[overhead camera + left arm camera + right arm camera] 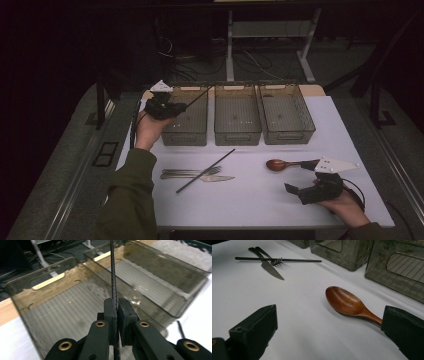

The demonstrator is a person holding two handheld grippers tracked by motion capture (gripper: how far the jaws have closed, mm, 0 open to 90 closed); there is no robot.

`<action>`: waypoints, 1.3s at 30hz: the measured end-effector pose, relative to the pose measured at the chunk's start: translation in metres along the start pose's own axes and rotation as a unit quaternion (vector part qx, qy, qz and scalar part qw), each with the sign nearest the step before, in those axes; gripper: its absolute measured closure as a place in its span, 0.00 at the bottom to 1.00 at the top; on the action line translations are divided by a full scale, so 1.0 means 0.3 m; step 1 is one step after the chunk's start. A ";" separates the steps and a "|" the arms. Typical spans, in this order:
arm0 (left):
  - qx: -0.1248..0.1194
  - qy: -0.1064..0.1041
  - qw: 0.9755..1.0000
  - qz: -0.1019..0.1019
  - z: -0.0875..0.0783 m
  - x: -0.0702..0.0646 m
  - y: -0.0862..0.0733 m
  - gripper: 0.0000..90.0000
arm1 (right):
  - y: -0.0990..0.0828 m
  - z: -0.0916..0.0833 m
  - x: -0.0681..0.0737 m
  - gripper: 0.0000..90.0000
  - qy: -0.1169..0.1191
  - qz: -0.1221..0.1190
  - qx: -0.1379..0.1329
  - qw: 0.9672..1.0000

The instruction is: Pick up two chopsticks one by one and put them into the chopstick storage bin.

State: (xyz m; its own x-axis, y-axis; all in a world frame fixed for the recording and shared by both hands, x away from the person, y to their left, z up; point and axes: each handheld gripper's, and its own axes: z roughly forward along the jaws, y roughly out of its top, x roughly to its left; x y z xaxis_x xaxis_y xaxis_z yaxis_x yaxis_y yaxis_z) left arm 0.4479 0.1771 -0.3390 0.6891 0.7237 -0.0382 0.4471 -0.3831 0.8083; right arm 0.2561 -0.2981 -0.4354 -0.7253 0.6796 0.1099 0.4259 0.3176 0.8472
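My left gripper (172, 106) is held above the left clear bin (186, 132), shut on a thin black chopstick (198, 95) that points up and to the right. In the left gripper view the chopstick (113, 275) runs straight up from between the closed pads (110, 312), with the bin's ribbed floor (62, 312) below. My right gripper (299, 176) rests low at the table's right, open. Just beyond it lies a brown wooden spoon (279, 164). The right gripper view has the spoon (348, 303) lying bowl up, its handle end by the right finger (404, 332).
Three clear bins stand in a row at the back: left, middle (237, 131) and right (288, 134). On the white table (260, 200) lie a second chopstick (206, 170), a fork (192, 171) and a knife (210, 178), crossing one another left of centre.
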 end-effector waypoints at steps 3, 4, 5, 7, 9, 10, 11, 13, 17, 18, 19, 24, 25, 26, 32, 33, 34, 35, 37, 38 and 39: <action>0.003 0.009 1.000 -0.011 0.015 0.028 -0.013 0.94 | 0.000 0.000 0.000 0.00 -0.001 0.000 0.000 1.000; 0.006 0.014 1.000 -0.016 0.020 0.035 -0.018 0.94 | 0.000 0.000 0.000 0.00 -0.001 0.000 0.000 1.000; 0.007 0.018 1.000 -0.019 0.025 0.042 -0.025 0.94 | 0.000 0.000 -0.001 0.00 0.000 0.001 0.000 1.000; 0.016 0.027 0.999 -0.023 0.038 0.053 -0.036 0.94 | 0.000 0.000 -0.001 0.00 -0.001 0.001 0.000 1.000; 0.017 0.033 0.999 -0.032 0.050 0.062 -0.042 0.94 | -0.001 0.000 -0.002 0.00 0.000 0.001 0.000 1.000; 0.018 0.033 0.999 -0.033 0.054 0.065 -0.044 0.94 | 0.000 0.001 -0.002 0.00 0.000 0.001 0.000 1.000; 0.020 0.035 0.999 -0.035 0.059 0.067 -0.045 0.94 | 0.000 0.001 -0.002 0.00 -0.001 0.001 0.000 1.000; 0.025 0.040 0.998 -0.039 0.072 0.069 -0.049 0.94 | -0.001 0.001 -0.003 0.00 -0.001 0.001 0.000 1.000; 0.038 0.042 0.997 -0.049 0.100 0.076 -0.062 0.94 | -0.001 0.002 -0.005 0.00 -0.001 0.001 0.000 1.000; 0.043 0.042 0.997 -0.052 0.106 0.078 -0.066 0.94 | -0.001 0.003 -0.005 0.00 -0.001 0.002 0.000 1.000; 0.045 0.043 0.997 -0.055 0.112 0.079 -0.069 0.94 | -0.001 0.003 -0.005 0.00 -0.001 0.002 0.000 1.000; 0.061 0.051 0.995 -0.064 0.128 0.087 -0.086 0.94 | -0.002 0.001 -0.004 0.00 -0.001 0.002 0.000 1.000; 0.064 0.054 0.994 -0.070 0.132 0.092 -0.094 0.94 | -0.002 0.001 -0.004 0.00 0.000 0.002 0.000 1.000; 0.067 0.055 0.994 -0.072 0.134 0.093 -0.097 0.94 | -0.002 0.000 -0.004 0.00 0.000 0.002 0.000 1.000; 0.076 0.054 0.992 -0.081 0.146 0.097 -0.111 0.93 | -0.002 0.001 -0.005 0.00 -0.001 0.002 0.000 1.000; 0.076 0.053 0.992 -0.080 0.147 0.095 -0.109 0.93 | -0.002 0.001 -0.005 0.00 -0.001 0.002 0.000 1.000; 0.077 0.055 0.992 -0.079 0.147 0.093 -0.108 0.93 | -0.002 0.001 -0.005 0.00 -0.001 0.001 0.000 1.000; 0.077 0.054 0.992 -0.079 0.147 0.092 -0.106 0.93 | -0.002 0.001 -0.005 0.00 -0.002 0.002 0.000 1.000; 0.073 0.054 0.993 -0.079 0.146 0.091 -0.104 0.91 | -0.002 0.001 -0.005 0.00 -0.002 0.002 0.000 1.000; 0.074 0.054 0.993 -0.077 0.144 0.091 -0.103 0.90 | -0.002 0.000 -0.005 0.00 -0.002 0.002 -0.001 1.000; 0.072 0.054 0.993 -0.078 0.143 0.090 -0.102 0.90 | -0.002 0.000 -0.005 0.00 -0.002 0.003 -0.001 1.000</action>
State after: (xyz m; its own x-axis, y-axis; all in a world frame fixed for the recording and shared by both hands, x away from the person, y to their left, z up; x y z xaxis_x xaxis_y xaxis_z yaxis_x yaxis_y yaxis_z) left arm 0.4772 0.1838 -0.3901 0.5431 0.8352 -0.0868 0.6265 -0.3342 0.7041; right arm 0.2570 -0.2993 -0.4359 -0.7210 0.6838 0.1122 0.4286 0.3127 0.8477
